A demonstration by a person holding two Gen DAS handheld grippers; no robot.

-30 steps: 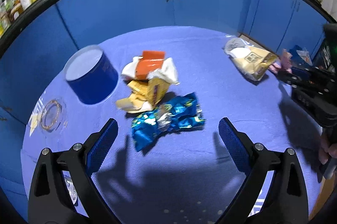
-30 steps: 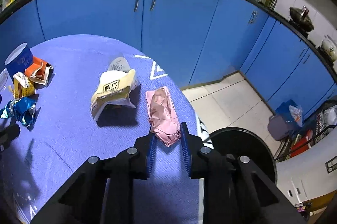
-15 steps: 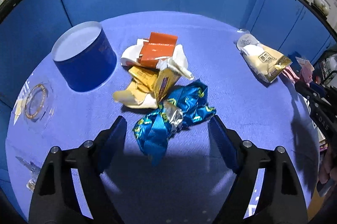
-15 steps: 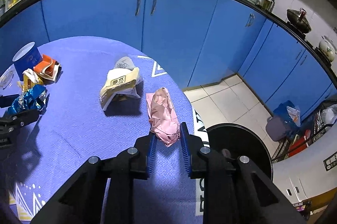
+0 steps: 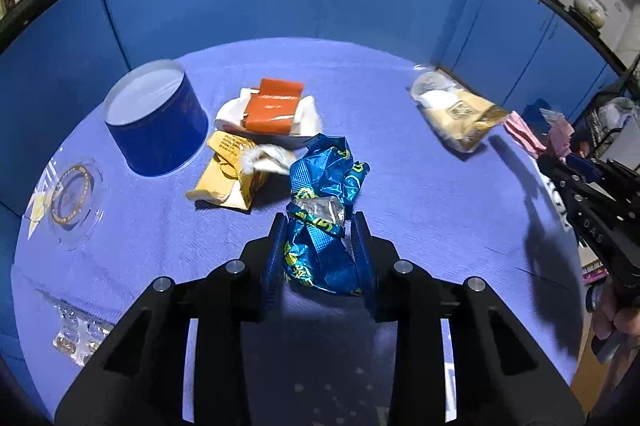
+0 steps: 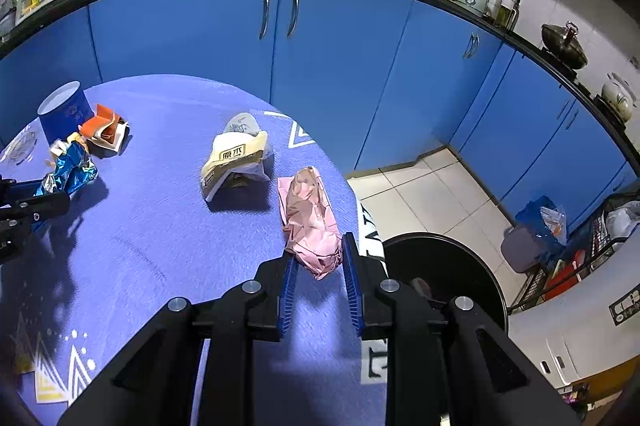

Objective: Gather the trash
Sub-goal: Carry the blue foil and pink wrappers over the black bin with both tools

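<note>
Tongs on the left (image 5: 320, 246) clamp the blue wrapper (image 5: 320, 218); right tongs (image 6: 318, 266) pinch the pink bag (image 6: 310, 222).

Overhead light is casting dark shadows on the tablecloth (image 5: 400, 186); fisheye distortion is bending the cabinets (image 6: 320, 46), with corners going black.

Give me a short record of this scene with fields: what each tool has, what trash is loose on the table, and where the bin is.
left tool: shut on blue foil wrapper
right tool: shut on pink wrapper
loose trash: orange carton, yellow packet, beige bag
also on table: blue tin
bin: black bin on the floor beside the table edge
</note>
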